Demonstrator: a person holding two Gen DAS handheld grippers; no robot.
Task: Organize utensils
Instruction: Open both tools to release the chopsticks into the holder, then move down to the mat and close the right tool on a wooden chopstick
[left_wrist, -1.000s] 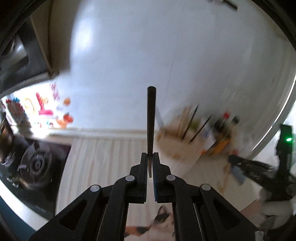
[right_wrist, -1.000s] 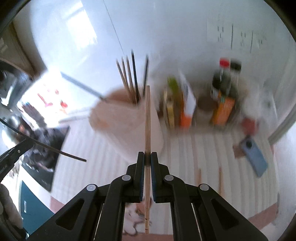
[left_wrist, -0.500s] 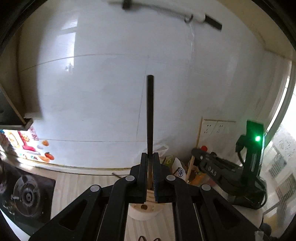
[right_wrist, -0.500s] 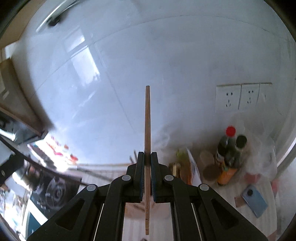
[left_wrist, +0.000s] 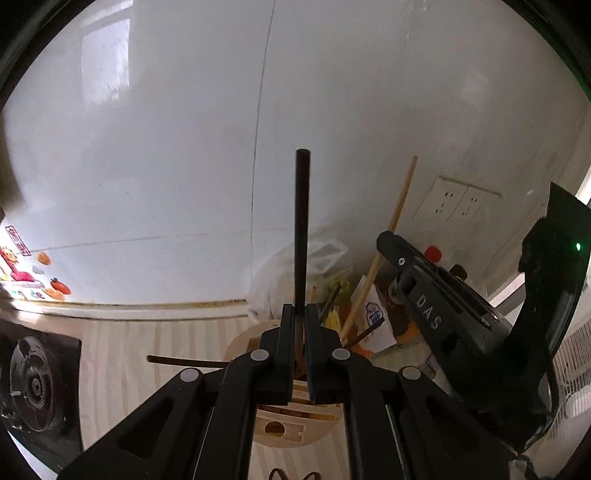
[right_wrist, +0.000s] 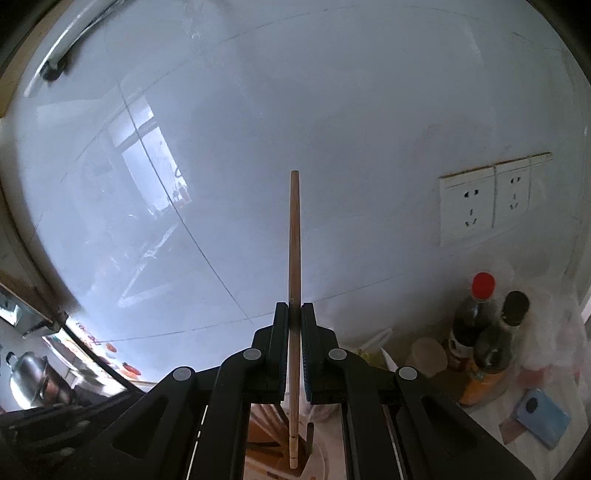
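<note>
Gripping black chopstick (left_wrist: 302, 229) upright, left claw (left_wrist: 300, 332), holder (left_wrist: 295, 417) below

A black chopstick (left_wrist: 301, 236) and a light wooden chopstick (right_wrist: 294, 295) stand upright above the round wooden holder (left_wrist: 295, 424) on the worktop.

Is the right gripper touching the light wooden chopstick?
Touching. The right wrist view shows the right gripper closed on the wooden chopstick, both pads against its shaft.
</note>
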